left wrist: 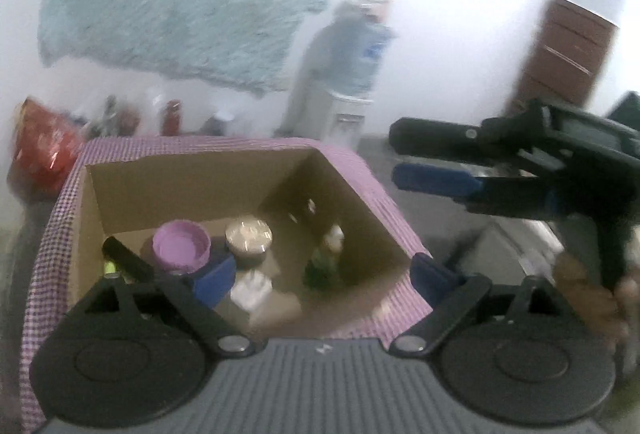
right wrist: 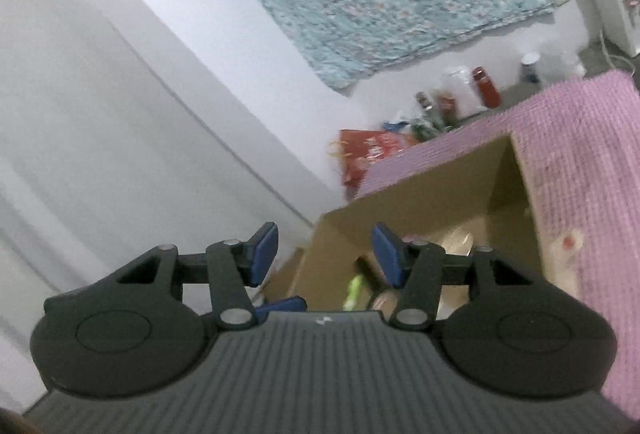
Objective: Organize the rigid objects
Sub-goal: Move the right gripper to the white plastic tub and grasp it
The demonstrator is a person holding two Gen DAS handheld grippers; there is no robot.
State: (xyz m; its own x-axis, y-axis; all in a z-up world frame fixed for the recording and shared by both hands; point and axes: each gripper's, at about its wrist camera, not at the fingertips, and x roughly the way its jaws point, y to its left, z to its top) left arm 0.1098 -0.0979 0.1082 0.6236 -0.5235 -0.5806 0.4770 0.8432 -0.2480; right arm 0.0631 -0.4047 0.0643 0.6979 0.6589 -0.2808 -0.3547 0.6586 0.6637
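Left tool (left wrist: 324, 276): spread wide, empty, above the cardboard box (left wrist: 192, 170).
Purple bowl (left wrist: 182, 248): inside, below its fingers.
Right tool (right wrist: 325, 254): open, empty, beside the box.

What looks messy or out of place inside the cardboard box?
Nothing clearly stands out. The purple bowl, round tin and green bottle sit on the floor of the cardboard box; the picture is too blurred to judge tilt or spills.

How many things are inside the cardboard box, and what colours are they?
Purple bowl: 1
Silver-lidded round tin: 1
Green and white bottle: 1
White blurry item: 1
Yellow-green item: 1, partly hidden
Total: 5 visible in the box
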